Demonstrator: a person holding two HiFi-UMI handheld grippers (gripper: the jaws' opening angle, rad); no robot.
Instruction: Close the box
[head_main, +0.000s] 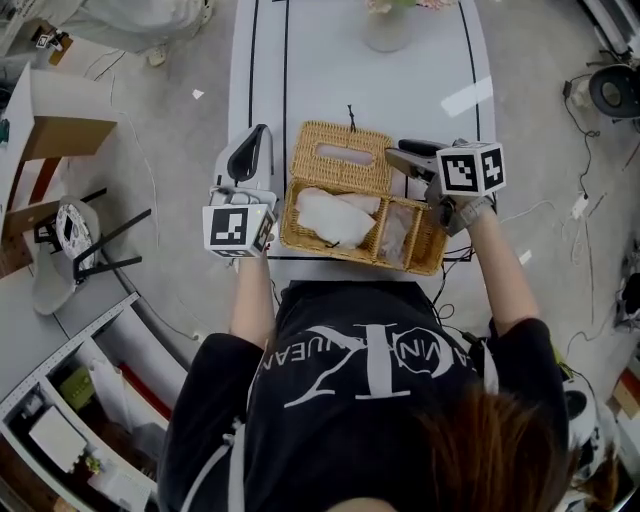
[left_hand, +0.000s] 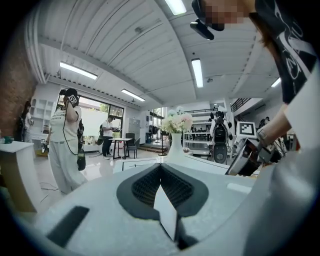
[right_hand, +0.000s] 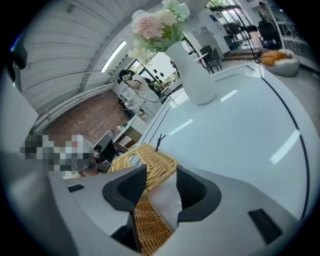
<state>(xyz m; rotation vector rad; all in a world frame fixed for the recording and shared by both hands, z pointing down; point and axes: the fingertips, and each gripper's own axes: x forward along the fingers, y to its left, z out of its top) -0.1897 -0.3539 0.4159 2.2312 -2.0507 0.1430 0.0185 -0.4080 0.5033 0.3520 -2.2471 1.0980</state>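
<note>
Wicker box (head_main: 350, 252) open, lid (head_main: 312, 170) tipped back between spread jaws of right gripper (right_hand: 161, 172); left gripper (left_hand: 160, 167) jaws together.

The head view's top edge cuts off the vase (head_main: 388, 28); the right gripper (right_hand: 161, 168) hides part of the wicker lid (right_hand: 150, 152); the white contents (head_main: 335, 217) of the box (head_main: 288, 228) cannot be identified
</note>
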